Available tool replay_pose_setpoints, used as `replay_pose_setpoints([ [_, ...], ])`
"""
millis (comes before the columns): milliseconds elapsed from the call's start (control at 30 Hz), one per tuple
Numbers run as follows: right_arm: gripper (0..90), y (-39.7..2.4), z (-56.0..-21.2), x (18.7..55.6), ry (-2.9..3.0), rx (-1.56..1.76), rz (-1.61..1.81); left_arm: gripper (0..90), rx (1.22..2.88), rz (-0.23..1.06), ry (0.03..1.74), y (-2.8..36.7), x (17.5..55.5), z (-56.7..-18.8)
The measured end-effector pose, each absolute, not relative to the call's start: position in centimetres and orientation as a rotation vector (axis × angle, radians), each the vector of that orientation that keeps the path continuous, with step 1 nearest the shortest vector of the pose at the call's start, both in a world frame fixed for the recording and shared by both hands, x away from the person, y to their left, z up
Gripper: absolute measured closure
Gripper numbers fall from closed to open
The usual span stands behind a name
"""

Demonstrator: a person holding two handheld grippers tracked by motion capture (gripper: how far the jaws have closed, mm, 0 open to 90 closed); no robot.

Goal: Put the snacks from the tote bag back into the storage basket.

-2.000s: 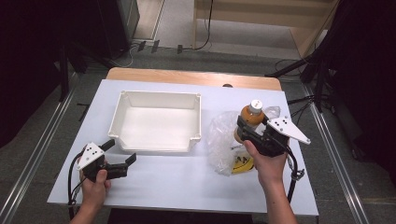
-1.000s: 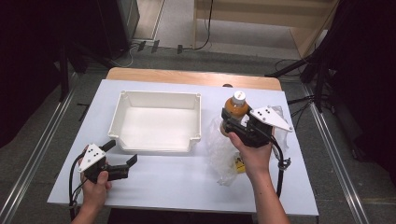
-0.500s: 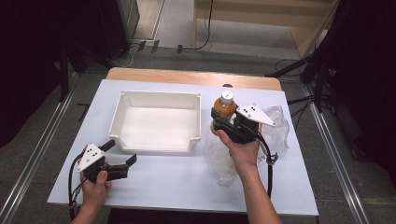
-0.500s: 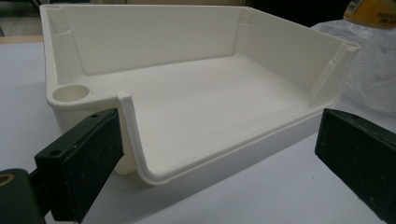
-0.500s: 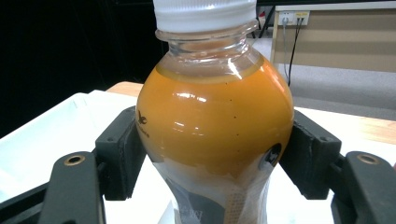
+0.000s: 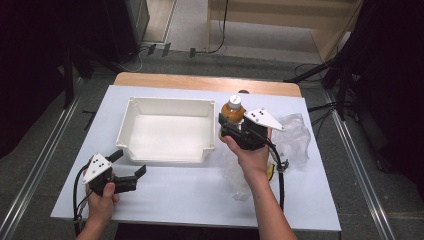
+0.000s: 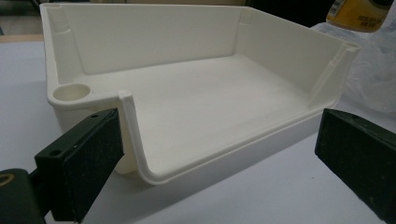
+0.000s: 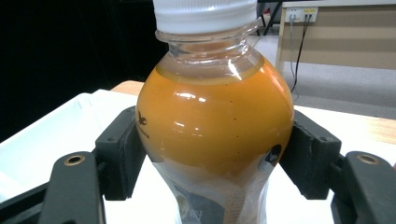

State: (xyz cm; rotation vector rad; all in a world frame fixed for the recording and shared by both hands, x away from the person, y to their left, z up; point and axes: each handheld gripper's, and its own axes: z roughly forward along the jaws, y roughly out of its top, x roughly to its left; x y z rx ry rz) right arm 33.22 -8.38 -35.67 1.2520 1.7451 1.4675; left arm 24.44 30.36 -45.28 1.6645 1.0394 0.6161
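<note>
A bottle of orange juice (image 6: 233, 111) with a white cap stands upright in the air, just right of the white tray's (image 6: 165, 150) right wall. My right gripper (image 6: 231, 125) is shut on the bottle (image 8: 215, 140), its pads pressing both sides of the round body. The left gripper (image 6: 129, 165) hovers open near the table's front left, just before the tray's near-left corner. In the left gripper view its wide-apart pads (image 7: 84, 158) frame the tray (image 7: 140, 140), whose bare inside holds nothing; the bottle's yellow label (image 7: 357, 14) peeks in at the top right.
A crumpled clear plastic bag (image 6: 292, 137) lies on the white table (image 6: 200, 195) to the right of the hand, with something yellow (image 6: 270, 172) under the wrist. A wooden strip (image 6: 200, 82) edges the table's far side. Cables trail from both grippers.
The right gripper has carried the bottle out of the plastic bag, leftward and farther back, up to the tray's right wall. The left gripper has stayed put.
</note>
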Motion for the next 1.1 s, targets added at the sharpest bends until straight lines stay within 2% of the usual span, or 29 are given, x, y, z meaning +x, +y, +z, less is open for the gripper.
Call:
replay_pose_setpoints([
  [1100, 30.7, -4.8, -35.2, 34.3, 1.794, 1.211, 1.497, 1.4, 1.654, 0.607, 1.042, 30.6, 24.5, -45.2],
])
